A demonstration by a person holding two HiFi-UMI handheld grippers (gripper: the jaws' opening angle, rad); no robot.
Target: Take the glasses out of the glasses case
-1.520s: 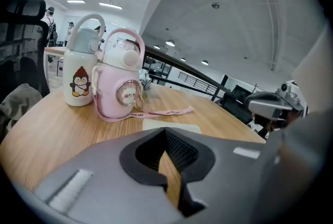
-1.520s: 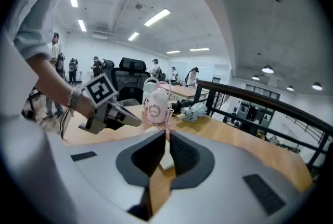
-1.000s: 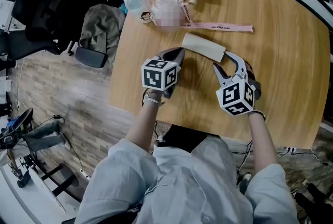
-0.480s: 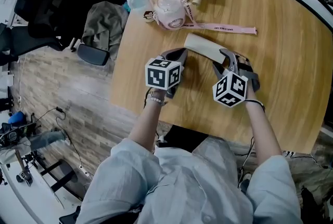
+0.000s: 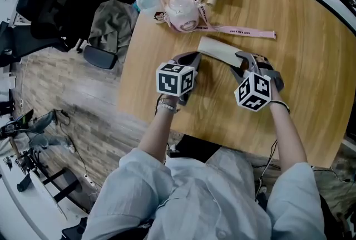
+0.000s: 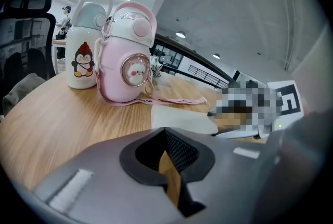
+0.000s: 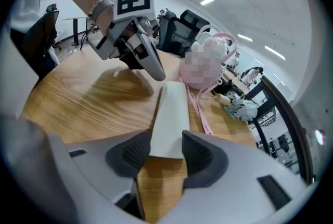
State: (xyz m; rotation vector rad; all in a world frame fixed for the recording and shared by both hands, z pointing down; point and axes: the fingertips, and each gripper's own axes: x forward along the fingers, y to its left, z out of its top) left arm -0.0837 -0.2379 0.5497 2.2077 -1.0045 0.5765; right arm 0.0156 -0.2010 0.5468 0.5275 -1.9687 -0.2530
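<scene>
Case (image 5: 218,51) lies on tabletop (image 5: 311,38). Right tongs (image 7: 165,151) released, just been closing, astride its near end; seat pads squarely before clamping. Left tongs (image 6: 169,158) clenched, empty, beside it.

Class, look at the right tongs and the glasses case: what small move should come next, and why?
Probably close the right tongs on the white glasses case: its near end already sits between them, and they are open and not yet gripping, having just been closing slightly.

readable text: none | pink strap (image 5: 239,29): dark print, too small to read | left marker cube (image 5: 175,78), right marker cube (image 5: 255,91): square black-and-white codes, no letters
</scene>
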